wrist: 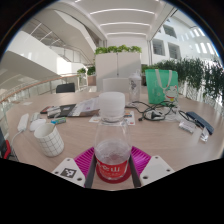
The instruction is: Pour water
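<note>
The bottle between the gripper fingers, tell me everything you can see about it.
The bottle is clear plastic with a red label around its lower body and no cap visible on its neck. It stands upright between the gripper's two pink-padded fingers, whose pads sit close at its sides by the label; whether they press on it cannot be told. Beyond it on the table stands a white cup.

Pale wooden worktop (150,135), cluttered. White ceiling with long strip lights (118,12). Leafy green plants (190,72) along the right side; a white planter box (118,60) topped with greenery stands beyond. Large windows (180,40) behind. Black chair (65,88) at left.
</note>
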`<state>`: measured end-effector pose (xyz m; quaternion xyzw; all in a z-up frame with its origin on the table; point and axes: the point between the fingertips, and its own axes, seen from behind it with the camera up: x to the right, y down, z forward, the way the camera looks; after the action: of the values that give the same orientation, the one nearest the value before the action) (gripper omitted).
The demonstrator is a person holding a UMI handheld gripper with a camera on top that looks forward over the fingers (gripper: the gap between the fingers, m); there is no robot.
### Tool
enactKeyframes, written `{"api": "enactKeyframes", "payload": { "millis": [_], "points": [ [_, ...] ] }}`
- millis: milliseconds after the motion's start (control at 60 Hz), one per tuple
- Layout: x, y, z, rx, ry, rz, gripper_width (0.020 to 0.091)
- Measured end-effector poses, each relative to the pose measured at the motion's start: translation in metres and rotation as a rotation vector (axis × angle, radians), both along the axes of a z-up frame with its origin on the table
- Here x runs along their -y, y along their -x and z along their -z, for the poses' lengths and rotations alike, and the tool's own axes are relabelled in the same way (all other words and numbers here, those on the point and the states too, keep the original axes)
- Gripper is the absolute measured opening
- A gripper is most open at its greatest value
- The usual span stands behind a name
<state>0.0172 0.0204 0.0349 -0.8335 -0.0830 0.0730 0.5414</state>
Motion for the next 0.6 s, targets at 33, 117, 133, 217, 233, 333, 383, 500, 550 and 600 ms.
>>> {"api": "enactKeyframes", "payload": {
  "millis": [33,117,133,217,233,333,383,500,550,600],
  "points": [
    [0.005,-0.002,0.0,0.001,0.023,0.007,0.0629],
    [0.024,0.001,-0.012,-0.044,0.046,0.009,0.0853],
    [0.032,0.0,-0.014,-0.05,0.052,0.012,0.0854],
    [0.066,-0.006,-0.028,-0.051,0.083,0.037,0.0836],
    [0.073,-0.007,-0.032,-0.048,0.086,0.045,0.0838],
    [0.126,-0.004,-0.057,-0.039,0.108,0.085,0.084],
    [0.154,0.003,-0.074,-0.031,0.112,0.092,0.084],
    [0.213,0.014,-0.111,0.002,0.107,0.14,0.0838],
    [0.234,0.02,-0.121,0.014,0.112,0.151,0.0838],
    [0.254,0.026,-0.133,0.017,0.109,0.162,0.084]
  ]
}}
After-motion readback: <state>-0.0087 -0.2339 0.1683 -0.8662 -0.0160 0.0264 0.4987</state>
